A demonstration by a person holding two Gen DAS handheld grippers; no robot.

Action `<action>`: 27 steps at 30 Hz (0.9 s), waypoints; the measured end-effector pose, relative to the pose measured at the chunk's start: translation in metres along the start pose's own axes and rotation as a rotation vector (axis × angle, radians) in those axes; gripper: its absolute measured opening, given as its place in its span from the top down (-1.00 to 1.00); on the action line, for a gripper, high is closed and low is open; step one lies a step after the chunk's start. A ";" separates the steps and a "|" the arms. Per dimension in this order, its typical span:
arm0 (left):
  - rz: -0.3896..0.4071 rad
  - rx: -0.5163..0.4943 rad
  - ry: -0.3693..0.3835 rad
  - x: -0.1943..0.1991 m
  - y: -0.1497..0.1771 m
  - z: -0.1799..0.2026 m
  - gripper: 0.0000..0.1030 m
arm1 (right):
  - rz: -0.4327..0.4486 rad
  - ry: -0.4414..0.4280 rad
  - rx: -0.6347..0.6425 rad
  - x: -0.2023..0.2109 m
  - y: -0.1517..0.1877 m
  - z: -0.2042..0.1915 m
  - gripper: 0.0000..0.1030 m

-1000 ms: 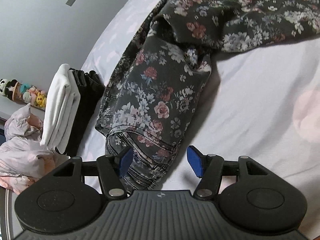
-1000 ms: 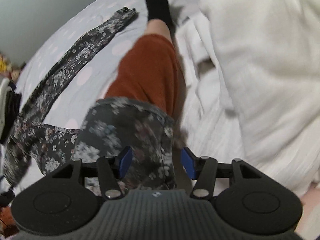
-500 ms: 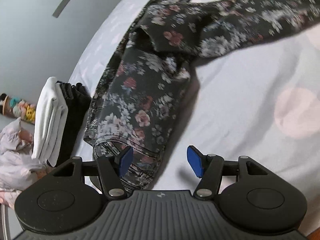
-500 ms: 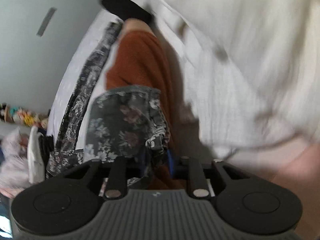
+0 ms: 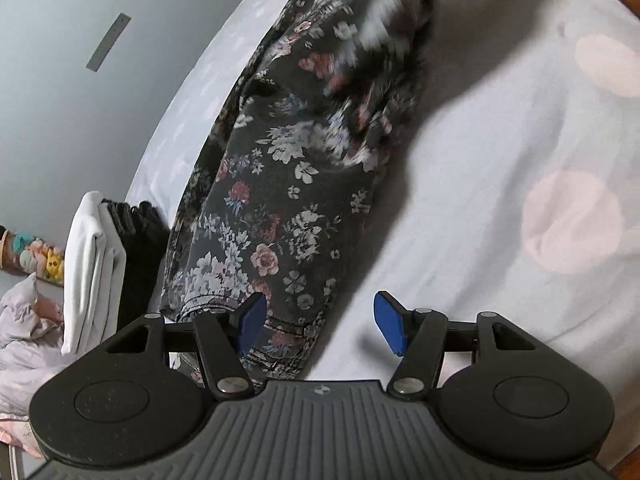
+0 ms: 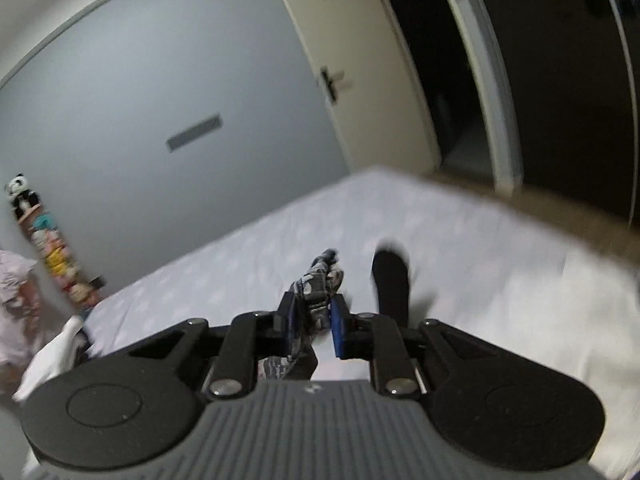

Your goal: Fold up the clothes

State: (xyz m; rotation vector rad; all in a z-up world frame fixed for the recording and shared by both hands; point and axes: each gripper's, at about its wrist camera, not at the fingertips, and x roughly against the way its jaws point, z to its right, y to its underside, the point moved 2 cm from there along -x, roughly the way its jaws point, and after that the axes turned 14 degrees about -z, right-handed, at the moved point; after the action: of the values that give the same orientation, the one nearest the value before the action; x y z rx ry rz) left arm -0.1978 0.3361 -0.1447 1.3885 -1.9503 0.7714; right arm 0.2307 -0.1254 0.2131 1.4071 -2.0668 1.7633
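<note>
Dark floral trousers (image 5: 288,200) lie on the pale sheet (image 5: 500,168), with one leg lifted and blurred at the top of the left wrist view. My left gripper (image 5: 318,322) is open just above the hem end, its left blue pad over the cloth and empty. My right gripper (image 6: 314,318) is shut on a bunched fold of the floral trousers (image 6: 318,280) and holds it raised above the bed, pointing toward the far wall.
A folded white garment (image 5: 90,264) and a folded black one (image 5: 138,252) stand stacked at the bed's left edge. A crumpled pink garment (image 5: 24,332) lies further left. A person's black-socked foot (image 6: 390,280) rests on the bed (image 6: 248,248). An open door (image 6: 360,68) stands behind.
My right gripper closed on the trousers and swung upward, lifting them; its view now faces the wall and door. The left gripper stayed open by the hem while the far cloth rose.
</note>
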 end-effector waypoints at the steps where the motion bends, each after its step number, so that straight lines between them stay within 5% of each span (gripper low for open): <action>1: 0.008 -0.002 0.005 0.000 0.000 0.001 -0.37 | 0.029 0.025 0.015 0.002 -0.016 -0.005 0.61; 6: 0.070 -0.038 0.059 0.009 -0.003 0.008 -0.41 | 0.095 0.187 0.043 -0.009 -0.071 -0.016 0.62; 13: 0.120 -0.173 0.177 0.026 -0.008 0.036 -0.41 | 0.034 0.249 0.064 -0.038 -0.076 -0.014 0.62; 22: -0.060 -0.151 0.068 -0.025 -0.026 0.053 -0.40 | -0.006 0.295 0.032 -0.067 -0.069 0.013 0.62; 23: -0.067 -0.140 0.062 -0.027 -0.029 0.053 -0.35 | -0.011 0.297 0.029 -0.069 -0.067 0.016 0.62; 26: -0.089 -0.092 0.058 -0.024 -0.033 0.046 0.76 | -0.024 0.301 0.019 -0.072 -0.060 0.023 0.62; 27: -0.094 -0.083 0.055 -0.021 -0.032 0.042 0.90 | -0.029 0.303 0.017 -0.072 -0.057 0.024 0.62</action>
State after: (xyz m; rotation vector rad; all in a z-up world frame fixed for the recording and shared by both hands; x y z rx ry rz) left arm -0.1679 0.3080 -0.1839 1.3846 -1.8398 0.6703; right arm 0.3215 -0.0982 0.2050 1.0867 -1.8685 1.8527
